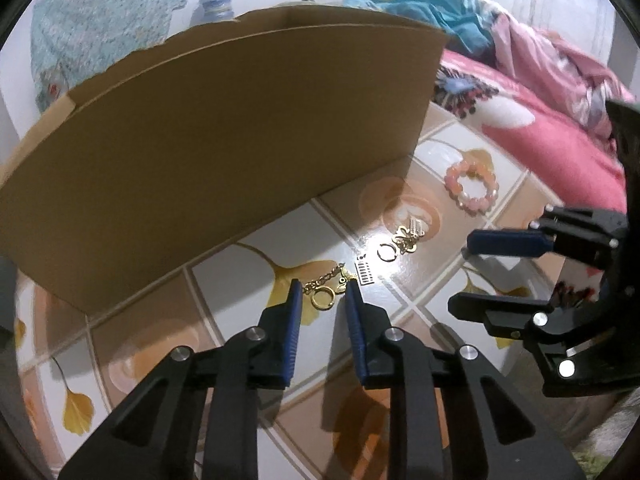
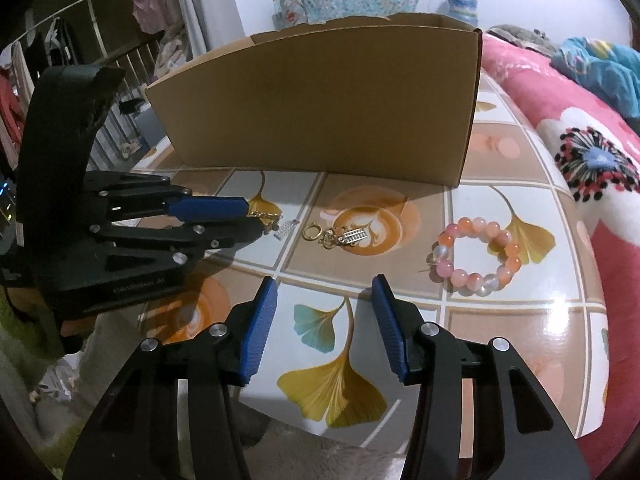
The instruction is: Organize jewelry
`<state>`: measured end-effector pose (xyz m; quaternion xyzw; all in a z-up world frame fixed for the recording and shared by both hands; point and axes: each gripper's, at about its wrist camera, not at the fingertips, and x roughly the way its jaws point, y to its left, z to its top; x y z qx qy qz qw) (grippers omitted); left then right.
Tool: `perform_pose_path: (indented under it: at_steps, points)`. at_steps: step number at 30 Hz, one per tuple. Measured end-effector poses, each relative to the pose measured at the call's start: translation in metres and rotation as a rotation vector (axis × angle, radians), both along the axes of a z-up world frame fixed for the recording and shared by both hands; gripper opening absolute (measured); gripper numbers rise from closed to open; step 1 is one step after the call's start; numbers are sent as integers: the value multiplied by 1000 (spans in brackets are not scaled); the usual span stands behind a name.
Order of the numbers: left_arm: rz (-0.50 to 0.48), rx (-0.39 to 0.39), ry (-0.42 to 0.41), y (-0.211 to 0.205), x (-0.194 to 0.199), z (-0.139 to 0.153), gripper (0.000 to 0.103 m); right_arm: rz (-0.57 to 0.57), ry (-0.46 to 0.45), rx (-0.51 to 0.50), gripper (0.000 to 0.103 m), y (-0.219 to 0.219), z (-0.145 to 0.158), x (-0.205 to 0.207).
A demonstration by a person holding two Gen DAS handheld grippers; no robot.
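Blue-padded fingers of the left gripper [image 1: 320,292] fill the near foreground of the left wrist view, drawn in narrow around a gold chain piece with a ring [image 1: 322,298] that lies on the tiled tabletop [image 1: 224,280]. The ring sits between the fingertips, but whether the pads actually press on it cannot be told; from the right wrist view the tips reach the chain's end and hide the contact.

Off to that gripper's right, the right gripper [image 2: 324,292] hangs over bare table with its jaws about half apart and nothing between them.

Just ahead of the left gripper's tips lies a small silver charm [image 1: 365,273], and a little farther ahead and to the right a second gold cluster with a ring [image 1: 404,238]. Beyond that, near the table's far-right edge, rests the pink bead bracelet [image 2: 474,254], ahead and to the right of the right gripper.

Behind all the jewelry stands the cardboard box [image 1: 224,152], open-topped; its inside is hidden. By my judgement the sorting has barely begun: every visible piece is on the table, the chain being the first pick.
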<state>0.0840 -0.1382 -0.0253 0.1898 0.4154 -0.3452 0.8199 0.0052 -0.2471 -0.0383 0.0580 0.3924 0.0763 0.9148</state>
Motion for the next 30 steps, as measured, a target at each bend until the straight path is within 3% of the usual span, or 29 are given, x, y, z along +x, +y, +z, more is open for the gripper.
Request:
perform_pose_path:
  at_steps: [3, 12, 16, 18, 21, 30]
  points:
    - [-13, 10, -2, -6, 0, 0, 11, -4, -4, -5, 43, 0, 0, -2]
    - [-3, 6, -8, -2, 0, -1, 10, -6, -30, 6, 39, -3, 7, -4]
    - [31, -16, 5, 12, 1, -1, 10, 28, -35, 15, 32, 1, 11, 2]
    - [48, -35, 14, 20, 2, -2, 10, 49, -30, 17, 24, 6, 10, 8]
    - [65, -55, 18, 31, 1, -2, 10, 69, -3, -20, 16, 14, 6, 21]
    - [77, -111, 28, 45, 3, -3, 10, 54, 27, -129, 15, 17, 3, 36]
